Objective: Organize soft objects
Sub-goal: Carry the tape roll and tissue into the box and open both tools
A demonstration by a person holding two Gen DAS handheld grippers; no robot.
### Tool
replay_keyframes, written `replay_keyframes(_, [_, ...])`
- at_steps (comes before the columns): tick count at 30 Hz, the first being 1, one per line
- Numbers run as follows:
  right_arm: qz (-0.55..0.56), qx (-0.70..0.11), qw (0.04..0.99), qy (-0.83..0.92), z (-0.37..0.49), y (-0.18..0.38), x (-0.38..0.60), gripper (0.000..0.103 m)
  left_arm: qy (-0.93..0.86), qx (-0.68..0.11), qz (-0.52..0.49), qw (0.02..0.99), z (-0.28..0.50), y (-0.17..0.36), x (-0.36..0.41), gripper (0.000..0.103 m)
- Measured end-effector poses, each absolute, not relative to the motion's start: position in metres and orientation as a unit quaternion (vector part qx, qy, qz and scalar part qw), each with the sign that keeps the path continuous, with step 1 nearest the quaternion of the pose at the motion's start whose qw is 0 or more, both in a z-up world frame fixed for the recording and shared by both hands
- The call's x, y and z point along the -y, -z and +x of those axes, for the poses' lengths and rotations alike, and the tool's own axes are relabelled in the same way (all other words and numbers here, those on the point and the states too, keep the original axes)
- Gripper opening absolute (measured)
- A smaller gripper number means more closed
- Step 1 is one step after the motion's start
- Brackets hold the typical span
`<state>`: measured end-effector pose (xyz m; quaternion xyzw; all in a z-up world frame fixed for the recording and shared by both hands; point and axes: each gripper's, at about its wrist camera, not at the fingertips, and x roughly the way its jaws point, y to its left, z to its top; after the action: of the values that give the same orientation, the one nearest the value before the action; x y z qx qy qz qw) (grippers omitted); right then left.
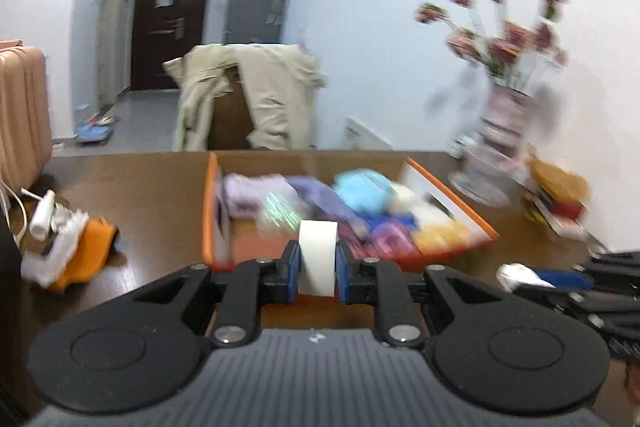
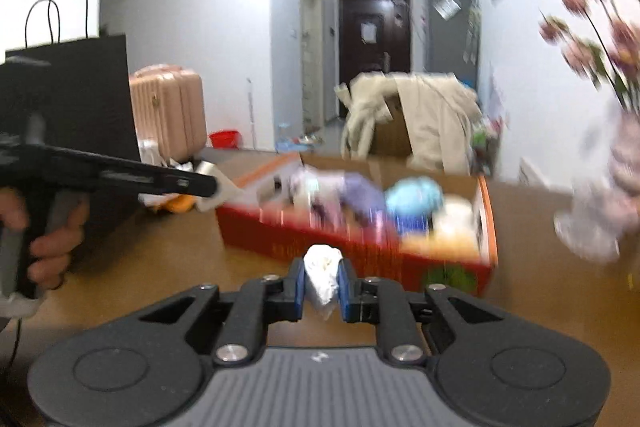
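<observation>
Left wrist view: the left gripper [image 1: 318, 259] is clamped on a smooth white folded piece [image 1: 317, 255], which stands upright between the blue pads [image 1: 293, 267] and rises above them. Just beyond it, on the brown table [image 1: 152, 195], sits an open orange box [image 1: 208, 211] filled with soft items in lilac, light blue, white, yellow and pink; blur prevents identifying each one. To the left of the box, well apart from it, lies a heap of white and orange cloth [image 1: 68, 251] beside a white plug and cable [image 1: 40, 215]. At the far right of the table stands a vase of pink flowers [image 1: 504, 115]. The right gripper [image 1: 560, 279] enters at the right edge, pinching a crumpled white item [image 1: 516, 273].

Right wrist view: the right gripper [image 2: 322, 283] is closed on that crumpled white item [image 2: 322, 275], a bunched soft wad that fills the gap between the pads and protrudes above and below them. The orange box [image 2: 320, 247] lies just beyond, its near red wall facing the camera. At the left a person's hand [image 2: 48, 235] grips the handle of the left gripper [image 2: 216, 187], whose tip carries the white folded piece [image 2: 226, 191] near the box's left corner. A black paper bag [image 2: 80, 99] stands behind that hand, and a pink suitcase [image 2: 172, 111] beyond it.
</observation>
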<state>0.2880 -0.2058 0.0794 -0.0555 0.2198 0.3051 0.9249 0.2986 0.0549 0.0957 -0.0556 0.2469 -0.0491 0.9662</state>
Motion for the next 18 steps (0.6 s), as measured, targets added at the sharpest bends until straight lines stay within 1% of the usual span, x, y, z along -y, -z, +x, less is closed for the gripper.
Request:
replay_keyframes(2, [-0.056, -0.221, 0.922, -0.314, 0.319, -0.09, 0.191, 0.017, 0.036, -0.258, -0.059, 0.964, 0.335, -0.099, -0.061, 0.019])
replay_keyframes(5, [-0.031, -0.255, 0.906, -0.337, 0.381, -0.09, 0.168, 0.017, 0.006, -0.287, -0.058, 0.956, 0.392, -0.091, -0.07, 0.019])
replay_keyframes(8, [-0.02, -0.295, 0.892, -0.342, 0.439, -0.073, 0.145, 0.017, -0.018, -0.323, -0.057, 0.945, 0.44, -0.072, -0.078, 0.019])
replay_keyframes(11, [-0.028, -0.326, 0.891, -0.314, 0.481, -0.053, 0.123, 0.018, -0.021, -0.347, -0.046, 0.936, 0.466, -0.053, -0.081, 0.02])
replay_keyframes(13, [-0.021, -0.349, 0.884, -0.31, 0.504, -0.041, 0.115, 0.019, -0.019, -0.35, -0.036, 0.936, 0.474, -0.044, -0.083, 0.023])
replay_keyframes(14, [-0.019, -0.359, 0.881, -0.308, 0.51, -0.034, 0.115, 0.022, -0.019, -0.349, -0.038, 0.936, 0.476, -0.04, -0.085, 0.03])
replay_keyframes(15, [-0.016, -0.368, 0.878, -0.305, 0.516, -0.028, 0.113, 0.027, -0.01, -0.347, -0.045, 0.937, 0.477, -0.038, -0.087, 0.036])
replay_keyframes(16, [-0.01, -0.372, 0.878, -0.3, 0.52, -0.024, 0.114, 0.033, 0.002, -0.344, -0.048, 0.938, 0.477, -0.038, -0.088, 0.039])
replay_keyframes(17, [0.0, -0.373, 0.88, -0.295, 0.523, -0.022, 0.115, 0.038, 0.011, -0.344, -0.047, 0.938, 0.476, -0.039, -0.088, 0.045])
replay_keyframes(18, [0.008, -0.371, 0.883, -0.288, 0.523, -0.022, 0.118, 0.045, 0.013, -0.34, -0.044, 0.939, 0.474, -0.041, -0.088, 0.054])
